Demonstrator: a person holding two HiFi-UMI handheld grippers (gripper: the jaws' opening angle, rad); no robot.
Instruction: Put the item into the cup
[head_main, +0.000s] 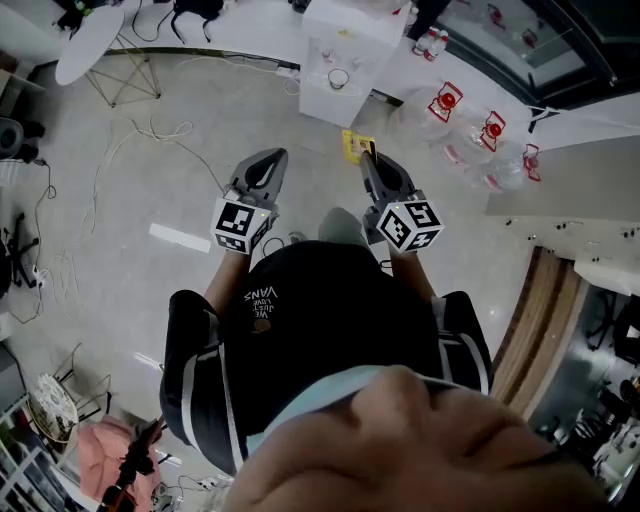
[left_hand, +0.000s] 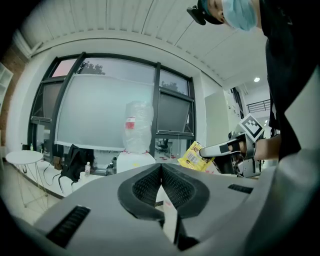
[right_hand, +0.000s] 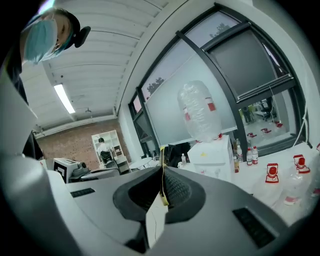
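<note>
I see both grippers held out in front of the person's body, over the floor. My left gripper (head_main: 272, 156) is shut with nothing between its jaws (left_hand: 161, 166). My right gripper (head_main: 369, 153) is shut on a flat yellow packet (head_main: 357, 146). In the right gripper view that packet shows only as a thin yellow edge (right_hand: 162, 186) pinched between the pads. From the left gripper view the packet (left_hand: 192, 156) sticks out of the right gripper's tip. A small round rim (head_main: 338, 78), perhaps a cup, sits on the front of the white dispenser; I cannot tell for sure.
A white water dispenser (head_main: 345, 45) with a big clear bottle (right_hand: 200, 112) stands ahead. Several clear jugs with red labels (head_main: 490, 135) lie to its right. A round white table (head_main: 90, 40) and loose cables (head_main: 140, 135) are at the left.
</note>
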